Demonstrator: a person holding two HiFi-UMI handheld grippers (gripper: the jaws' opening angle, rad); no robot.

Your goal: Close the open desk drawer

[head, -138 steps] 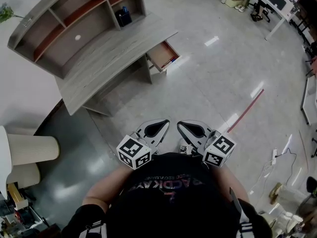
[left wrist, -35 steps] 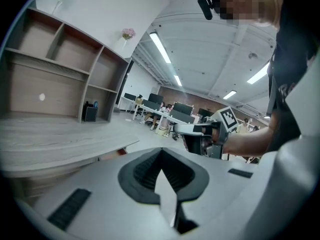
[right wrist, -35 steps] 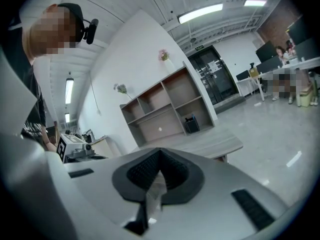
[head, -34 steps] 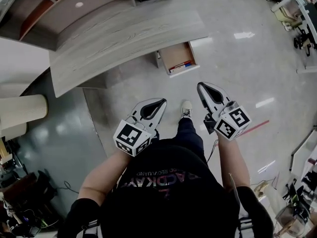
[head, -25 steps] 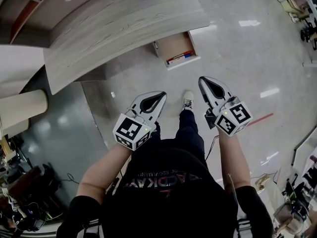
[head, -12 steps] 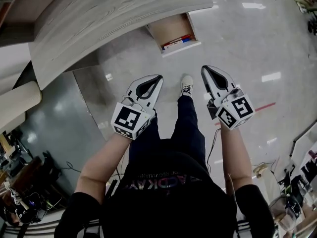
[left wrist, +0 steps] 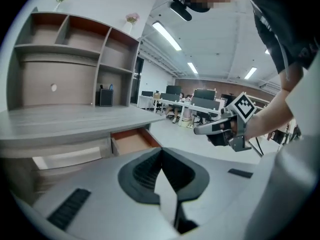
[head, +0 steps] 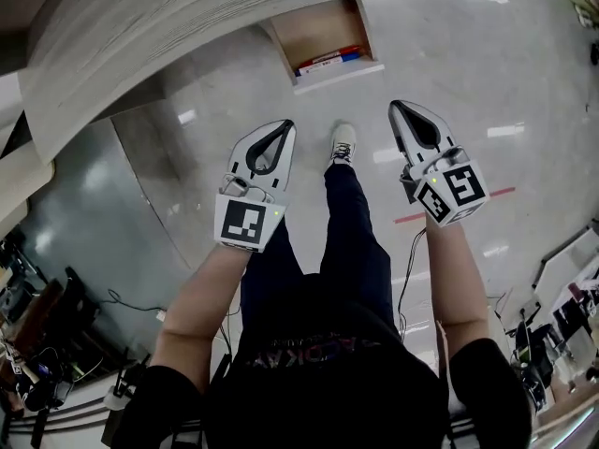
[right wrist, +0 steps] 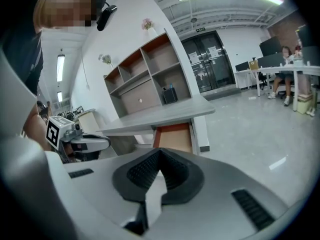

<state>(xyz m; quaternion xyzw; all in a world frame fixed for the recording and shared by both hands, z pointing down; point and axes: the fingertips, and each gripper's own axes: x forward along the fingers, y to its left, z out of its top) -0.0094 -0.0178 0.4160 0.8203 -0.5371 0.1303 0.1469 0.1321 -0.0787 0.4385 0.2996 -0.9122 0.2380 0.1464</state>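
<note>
Forearms reached out from the black shirt at the bottom of my head view, each hand carrying a gripper. I read the left gripper point(head: 283, 126) as pinched fully together, its pads meeting with nothing between them. The right gripper point(head: 397, 108) was the same, closed tight and empty. Both were held in the air over the glossy floor point(head: 505, 73), side by side and apart, with the person's leg and a pale shoe point(head: 343, 142) between them. Their marker cubes faced up at my camera. A red strip point(head: 409, 217) crossed the floor beside the right arm.

Beyond the shoe, the drawer point(head: 323, 37) stood pulled out from under the desk point(head: 187, 12), clear of both gripper tips. Red and blue items point(head: 328, 60) lay inside it against its white front panel. In both gripper views I saw the drawer ahead, past the closed jaws, under the grey desktop.

Farther back, open shelves point(left wrist: 65, 49) rose on the desk, with a black holder point(left wrist: 105, 97) standing in the lower right compartment. Beyond lay office tables point(right wrist: 280, 70) with seated people.
</note>
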